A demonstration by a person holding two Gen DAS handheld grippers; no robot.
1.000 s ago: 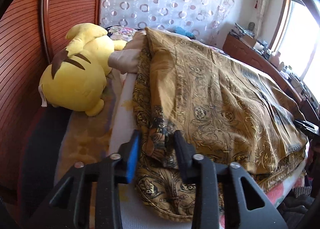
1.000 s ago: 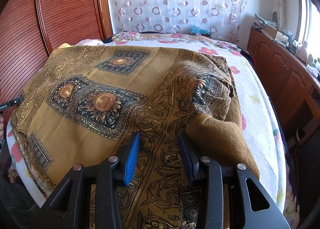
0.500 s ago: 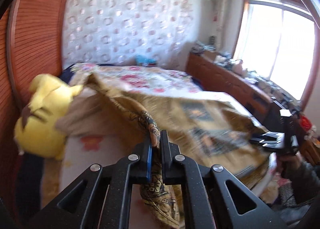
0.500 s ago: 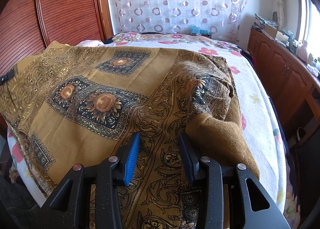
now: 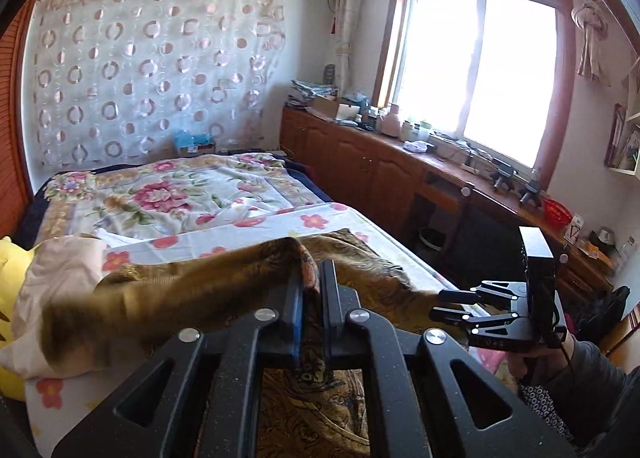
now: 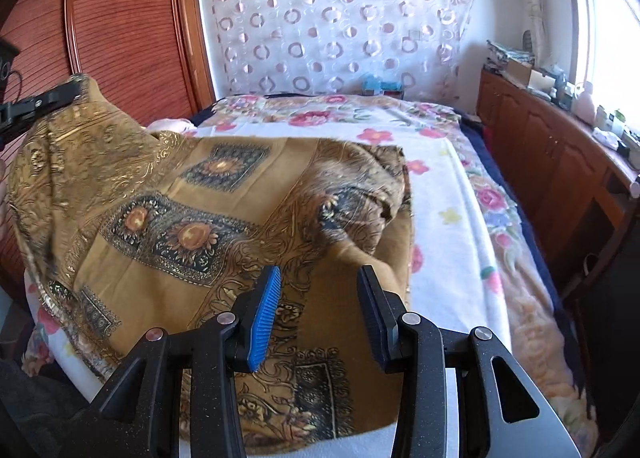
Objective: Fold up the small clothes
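Note:
A brown and gold patterned cloth (image 6: 192, 218) lies spread on the bed. My left gripper (image 5: 311, 290) is shut on one edge of the cloth (image 5: 200, 290) and holds it lifted above the bed; it shows at the far left of the right wrist view (image 6: 44, 98) with the cloth hanging from it. My right gripper (image 6: 316, 290) is open and empty, low over the near part of the cloth; it also shows in the left wrist view (image 5: 452, 304), held in a hand.
The bed has a white floral sheet (image 6: 448, 218) and a floral quilt (image 5: 168, 198) at its far end. A yellow plush toy (image 5: 8, 258) and a pale pillow (image 5: 52, 278) lie at the left. Wooden cabinets (image 6: 560, 162) line the right wall under a window.
My left gripper shut on the cloth's edge and lifted it up from the bed, swinging toward the window side. My right gripper stayed open over the cloth.

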